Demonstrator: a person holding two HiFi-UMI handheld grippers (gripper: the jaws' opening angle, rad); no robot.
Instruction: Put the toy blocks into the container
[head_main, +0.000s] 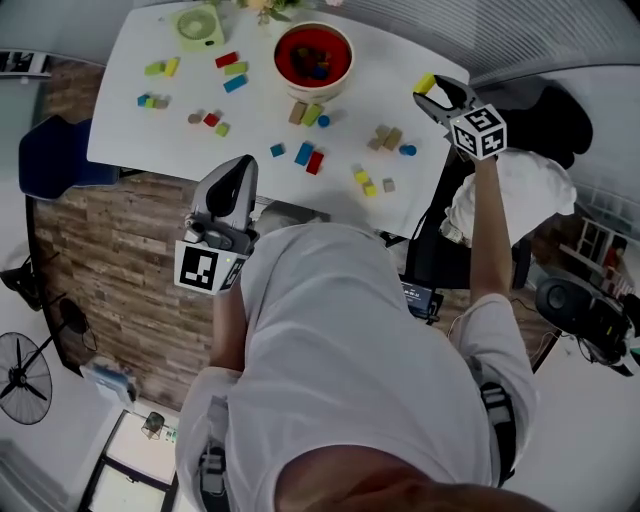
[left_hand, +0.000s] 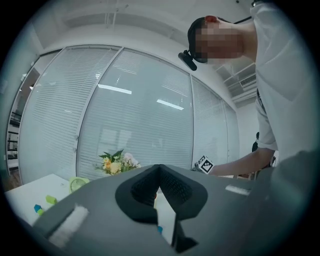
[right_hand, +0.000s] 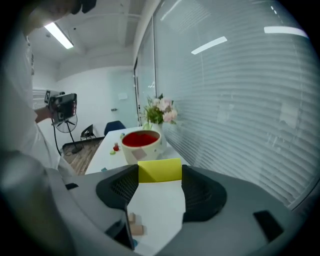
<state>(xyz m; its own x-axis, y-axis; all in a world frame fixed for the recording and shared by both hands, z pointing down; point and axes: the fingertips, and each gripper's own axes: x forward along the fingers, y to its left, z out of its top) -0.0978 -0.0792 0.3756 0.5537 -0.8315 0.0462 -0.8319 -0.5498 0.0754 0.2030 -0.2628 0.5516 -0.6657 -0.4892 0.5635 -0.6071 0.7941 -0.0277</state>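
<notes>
A white bowl with a red inside stands at the table's far middle and holds a few blocks. It shows as well in the right gripper view as the bowl. My right gripper hangs over the table's right edge, shut on a yellow block that is also seen as the yellow block. My left gripper is raised near the table's front edge; its jaws meet with nothing between them. Several coloured blocks lie scattered on the white table.
A green round object and flowers sit at the table's far edge. Two wooden blocks and a blue disc lie near the right gripper. A blue chair stands left, a fan on the floor.
</notes>
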